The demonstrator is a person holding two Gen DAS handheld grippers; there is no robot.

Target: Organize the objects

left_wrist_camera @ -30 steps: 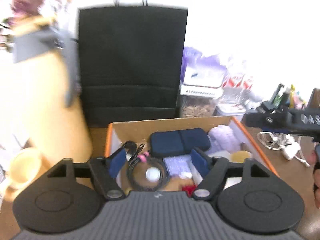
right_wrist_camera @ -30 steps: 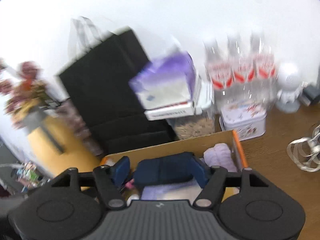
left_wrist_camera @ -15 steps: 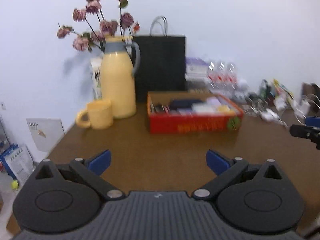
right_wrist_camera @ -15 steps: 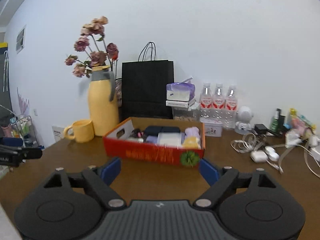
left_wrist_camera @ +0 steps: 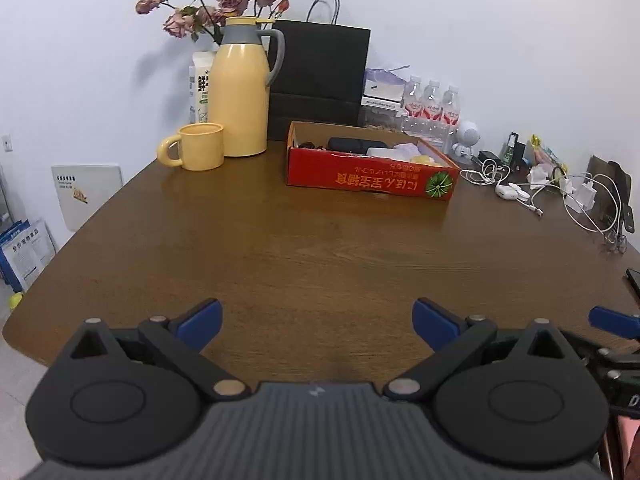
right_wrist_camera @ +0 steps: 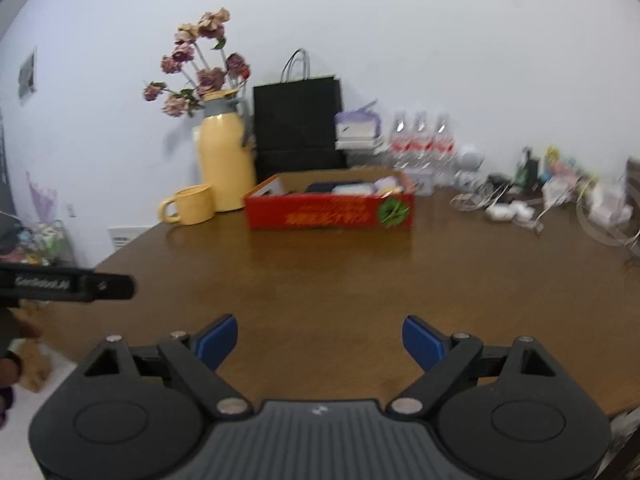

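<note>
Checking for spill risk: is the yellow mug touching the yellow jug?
Cannot tell. In the left wrist view the yellow mug overlaps the yellow jug, hiding any gap; the right wrist view is blurred.

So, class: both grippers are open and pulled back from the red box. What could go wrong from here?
1. Reaching back to the red box, the left gripper might clip the yellow mug or yellow jug, which stand close beside it.
2. The loose white cables could snag the right gripper.
</note>
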